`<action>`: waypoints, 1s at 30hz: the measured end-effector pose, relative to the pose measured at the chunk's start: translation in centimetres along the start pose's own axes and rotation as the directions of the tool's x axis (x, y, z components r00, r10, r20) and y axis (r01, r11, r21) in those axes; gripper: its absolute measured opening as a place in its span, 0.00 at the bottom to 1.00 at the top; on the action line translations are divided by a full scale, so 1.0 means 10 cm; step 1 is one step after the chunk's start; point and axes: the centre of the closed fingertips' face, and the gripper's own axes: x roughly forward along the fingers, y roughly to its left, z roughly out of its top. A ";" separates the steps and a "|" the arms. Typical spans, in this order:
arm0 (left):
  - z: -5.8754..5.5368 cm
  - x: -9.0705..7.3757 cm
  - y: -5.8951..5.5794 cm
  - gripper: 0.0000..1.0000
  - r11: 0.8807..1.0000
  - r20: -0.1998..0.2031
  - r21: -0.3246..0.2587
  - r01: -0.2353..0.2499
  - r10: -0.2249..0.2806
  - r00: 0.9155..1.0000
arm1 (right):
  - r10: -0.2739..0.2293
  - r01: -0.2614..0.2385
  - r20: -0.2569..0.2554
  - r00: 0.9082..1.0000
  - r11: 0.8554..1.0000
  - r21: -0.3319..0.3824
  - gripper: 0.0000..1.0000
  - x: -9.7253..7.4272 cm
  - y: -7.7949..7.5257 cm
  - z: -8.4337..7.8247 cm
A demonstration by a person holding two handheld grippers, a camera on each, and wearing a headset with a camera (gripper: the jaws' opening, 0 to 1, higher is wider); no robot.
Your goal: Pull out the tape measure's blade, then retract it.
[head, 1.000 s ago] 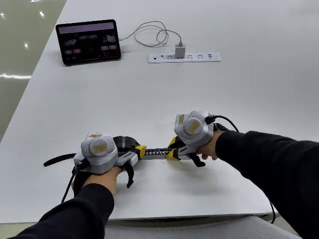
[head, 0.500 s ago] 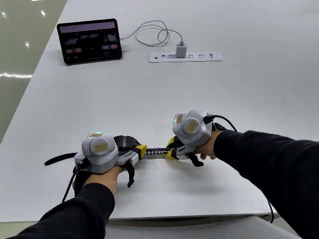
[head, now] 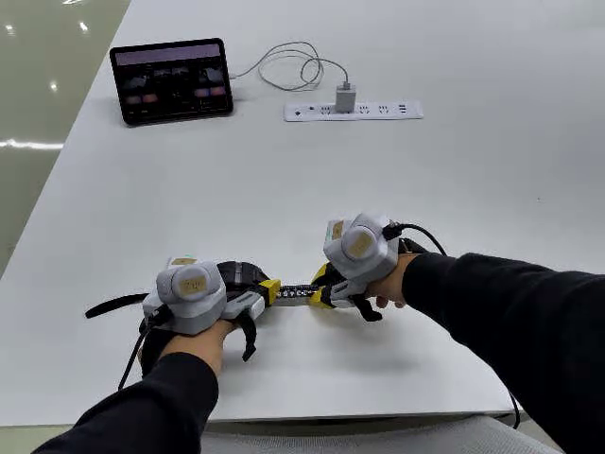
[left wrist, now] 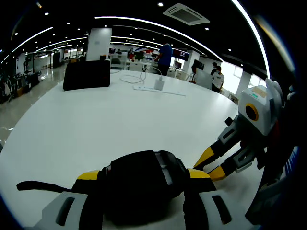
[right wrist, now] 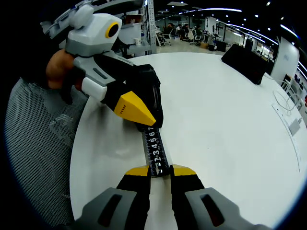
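A: Quick, where's the tape measure (head: 241, 274)?

B: On the desk (head: 378, 180), near the front edge. Black case, lying b/w the jaws of the left gripper (head: 257, 284).

A: Left jaws gripping it or just beside it?

B: Gripping. In the left gripper view the case sits dead centre w/ one yellow-tipped jaw pressed against each side. A black strap (left wrist: 33, 186) trails off the case across the desk, away from the other gripper.

A: And the blade?

B: The blade (right wrist: 154, 148) is out a short way & flat on the desk. It runs from the case mouth straight to the right gripper (right wrist: 160, 171). Printed digits readable along it in the right gripper view.

A: Right jaws?

B: Almost together, nipped on the blade's free end. That end sits in the narrow slot b/w the two yellow tips. Rest of the blade lies ahead of the jaws, in line w/ them.

A: Are the grippers touching each other?

B: No. Near, facing each other, w/ the short run of blade bridging the gap. In the head view the left gripper is on the left w/ the case & the right one just beyond the blade's end. One yellow tip of the left gripper rests at the case's corner, right by the mouth.

A: Other stuff on the desk?

B: Far side: a tablet (head: 172, 79) propped up, screen lit. Beside it a power strip (head: 354, 111) w/ a charger (head: 345, 97) plugged in & a white cable (head: 293, 64) looped behind. All well apart from the tape measure.
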 end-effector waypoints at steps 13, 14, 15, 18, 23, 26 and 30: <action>0.00 0.00 0.00 0.64 1.000 0.000 -0.006 0.004 -0.004 1.000 | 0.002 -0.002 0.008 1.000 1.000 0.024 0.11 0.03 0.00 0.04; 0.00 0.00 0.00 0.64 1.000 0.000 -0.006 0.004 -0.004 1.000 | 0.002 -0.002 0.011 1.000 1.000 0.027 0.11 0.04 0.00 0.05; 0.00 0.00 0.00 0.64 1.000 0.000 -0.006 0.003 -0.003 1.000 | 0.002 -0.002 0.012 1.000 1.000 0.030 0.11 0.04 0.00 0.05; 0.00 0.00 0.00 0.64 1.000 -0.001 -0.009 0.005 -0.005 1.000 | 0.001 -0.002 0.015 1.000 0.999 0.033 0.11 0.05 0.01 0.06; 0.01 0.00 0.00 0.64 1.000 0.000 -0.015 0.005 -0.005 1.000 | 0.000 -0.001 0.018 1.000 1.000 0.029 0.11 0.07 0.02 0.08; 0.01 0.00 0.00 0.64 1.000 0.005 -0.023 0.013 -0.013 1.000 | 0.000 0.000 0.019 1.000 1.000 0.027 0.11 0.08 0.02 0.09; 0.01 0.00 0.00 0.64 1.000 0.003 -0.022 0.014 -0.014 1.000 | 0.001 -0.001 0.020 1.000 1.000 0.020 0.11 0.09 0.02 0.10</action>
